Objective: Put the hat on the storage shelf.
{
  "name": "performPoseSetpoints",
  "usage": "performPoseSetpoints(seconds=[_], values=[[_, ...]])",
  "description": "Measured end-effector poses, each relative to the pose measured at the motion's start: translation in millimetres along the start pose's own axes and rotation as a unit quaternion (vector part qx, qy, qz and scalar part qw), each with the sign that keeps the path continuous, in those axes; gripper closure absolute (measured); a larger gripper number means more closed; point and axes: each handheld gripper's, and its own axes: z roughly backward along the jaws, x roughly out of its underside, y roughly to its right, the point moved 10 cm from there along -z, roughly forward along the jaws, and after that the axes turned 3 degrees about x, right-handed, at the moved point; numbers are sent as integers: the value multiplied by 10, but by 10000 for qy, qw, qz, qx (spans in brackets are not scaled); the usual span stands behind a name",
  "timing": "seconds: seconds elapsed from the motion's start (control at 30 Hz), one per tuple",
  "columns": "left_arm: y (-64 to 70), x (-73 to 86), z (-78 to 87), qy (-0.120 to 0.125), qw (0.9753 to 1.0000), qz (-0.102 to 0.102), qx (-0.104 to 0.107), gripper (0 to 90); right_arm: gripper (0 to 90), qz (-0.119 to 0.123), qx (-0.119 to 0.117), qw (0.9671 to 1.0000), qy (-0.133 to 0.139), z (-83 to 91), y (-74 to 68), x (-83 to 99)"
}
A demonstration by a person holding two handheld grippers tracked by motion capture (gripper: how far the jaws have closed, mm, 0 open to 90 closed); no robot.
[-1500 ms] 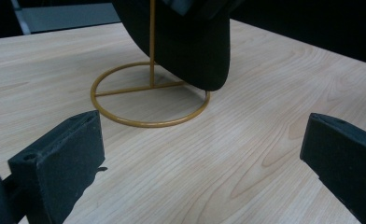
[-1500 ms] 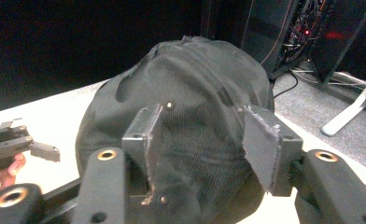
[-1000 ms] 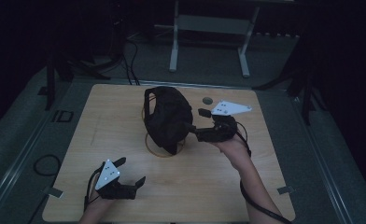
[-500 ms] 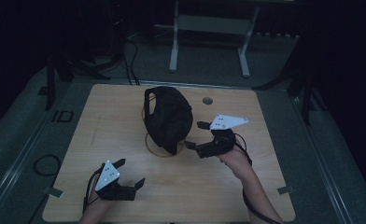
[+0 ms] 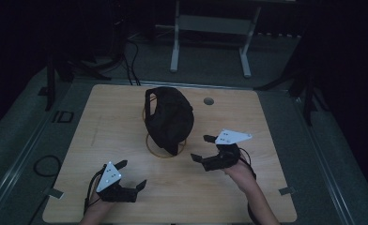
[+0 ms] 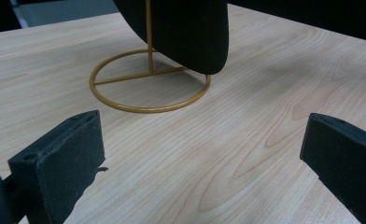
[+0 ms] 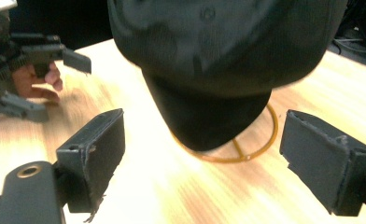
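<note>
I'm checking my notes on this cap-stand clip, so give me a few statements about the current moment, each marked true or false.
1. A black cap hangs on a gold wire stand. True.
2. The right gripper is clamped on the cap's brim. False: its jaws are open and apart from the cap.
3. The left gripper is open above the table. True.
4. The stand's base is a square. False: it is a ring.

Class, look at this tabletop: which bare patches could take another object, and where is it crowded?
Bare wood lies along the table's left side, left of the black cap on its gold stand, and at the far right, around the small hole. It is crowded at the middle and near edge, where the left tongs and right tongs sit.
</note>
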Motion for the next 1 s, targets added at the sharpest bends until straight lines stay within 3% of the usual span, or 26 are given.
performPoseSetpoints(seconds=[0.3,1.0], values=[[1,5,0,-24,10000,-22,1,2,139,-70,-106,9999,-7,23,-21,303],[21,31,-18,-106,9999,-57,29,2,138,-168,-175,9989,-410,105,-81,894]])
